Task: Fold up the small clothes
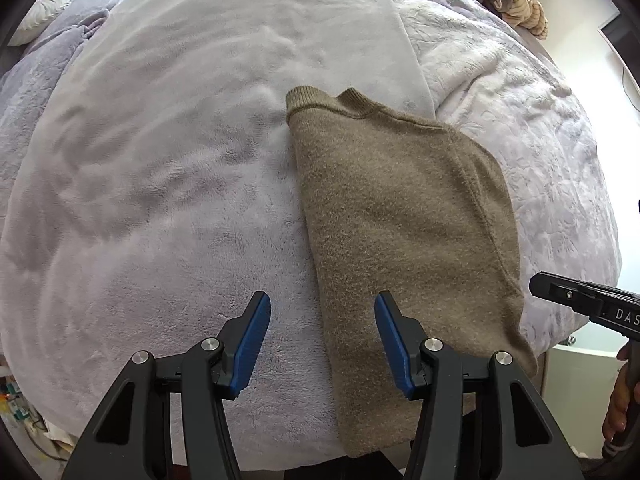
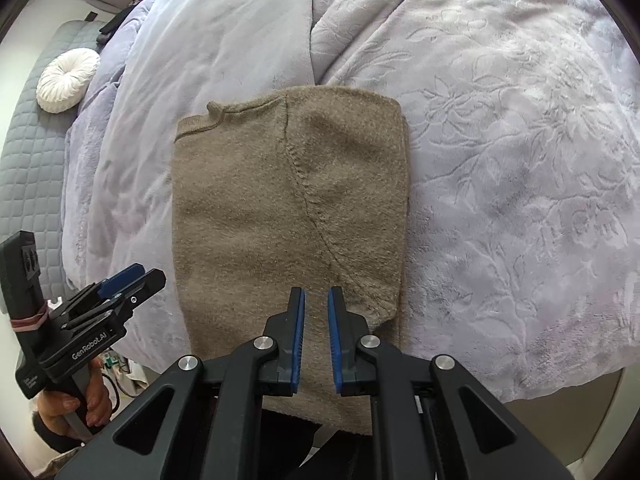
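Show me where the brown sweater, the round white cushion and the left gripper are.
brown sweater (image 2: 256, 208): right wrist view, middle of the folded body.
round white cushion (image 2: 68, 80): right wrist view, its puckered centre.
left gripper (image 1: 322, 340): left wrist view, midway between the open fingertips.

Sweater (image 2: 280, 208): matt, fuzzy brown knit with a ribbed collar and raised stitched seams.
Blanket (image 1: 160, 200) under the sweater: smooth, plush lilac fleece.
Bedspread (image 2: 500, 160) right of the sweater: soft lilac cloth embossed with a floral relief.
Left gripper (image 1: 322, 338): matt black plastic, ribbed blue pads, shiny metal pins.
Right gripper (image 2: 316, 334): same matt black plastic, blue ribbed pads.
Cushion (image 2: 68, 80) beyond the sweater's left: pleated white cloth.
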### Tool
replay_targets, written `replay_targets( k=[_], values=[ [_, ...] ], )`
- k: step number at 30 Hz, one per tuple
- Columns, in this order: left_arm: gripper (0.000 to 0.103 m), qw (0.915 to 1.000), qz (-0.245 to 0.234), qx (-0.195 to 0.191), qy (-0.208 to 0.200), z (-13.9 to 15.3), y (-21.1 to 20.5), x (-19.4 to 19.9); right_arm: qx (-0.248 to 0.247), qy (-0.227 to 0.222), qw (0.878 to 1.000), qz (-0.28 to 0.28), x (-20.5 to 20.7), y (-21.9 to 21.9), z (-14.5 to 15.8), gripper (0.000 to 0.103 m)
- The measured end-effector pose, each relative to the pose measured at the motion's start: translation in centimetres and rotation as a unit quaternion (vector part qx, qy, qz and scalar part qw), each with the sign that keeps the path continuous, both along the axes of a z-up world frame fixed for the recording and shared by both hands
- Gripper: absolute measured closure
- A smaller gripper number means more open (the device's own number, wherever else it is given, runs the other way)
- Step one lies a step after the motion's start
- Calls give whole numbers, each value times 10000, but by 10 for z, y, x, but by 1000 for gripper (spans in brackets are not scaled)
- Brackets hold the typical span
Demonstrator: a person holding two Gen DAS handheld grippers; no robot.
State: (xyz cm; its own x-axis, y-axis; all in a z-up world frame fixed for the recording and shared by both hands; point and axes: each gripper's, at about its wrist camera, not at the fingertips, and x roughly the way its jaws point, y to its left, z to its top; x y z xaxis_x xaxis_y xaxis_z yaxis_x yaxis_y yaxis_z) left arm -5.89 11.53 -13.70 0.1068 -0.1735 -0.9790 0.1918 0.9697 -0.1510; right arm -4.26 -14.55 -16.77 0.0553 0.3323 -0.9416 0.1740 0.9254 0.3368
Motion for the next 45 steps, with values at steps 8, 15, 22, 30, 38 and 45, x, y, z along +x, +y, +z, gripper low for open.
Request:
replay_targets(
  k=[8, 15, 22, 30, 38, 45],
  values=[
    [0, 9996, 132, 113, -210, 13, 2, 2, -402, -224, 9989, 59, 10, 8, 16, 10],
    [0, 9981, 136, 496, -347, 20, -1, 2, -1046, -364, 9934, 293, 12, 20, 22, 0],
    [0, 9957, 198, 802, -417, 23, -1, -1, -1228, -286, 9917, 263, 11, 23, 22, 0],
    [0, 9946, 323, 917, -372, 23, 5, -4, -1458, -371, 9883, 230, 8, 25, 28, 0],
    [0, 9949, 281, 923, -289, 21, 4, -8, -1555, -411, 9869, 160, 5, 26, 30, 0],
    [0, 9941, 249, 976, -393, 25, 5, -8, -1606, -408, 9860, 189, 4, 29, 30, 0]
  ],
)
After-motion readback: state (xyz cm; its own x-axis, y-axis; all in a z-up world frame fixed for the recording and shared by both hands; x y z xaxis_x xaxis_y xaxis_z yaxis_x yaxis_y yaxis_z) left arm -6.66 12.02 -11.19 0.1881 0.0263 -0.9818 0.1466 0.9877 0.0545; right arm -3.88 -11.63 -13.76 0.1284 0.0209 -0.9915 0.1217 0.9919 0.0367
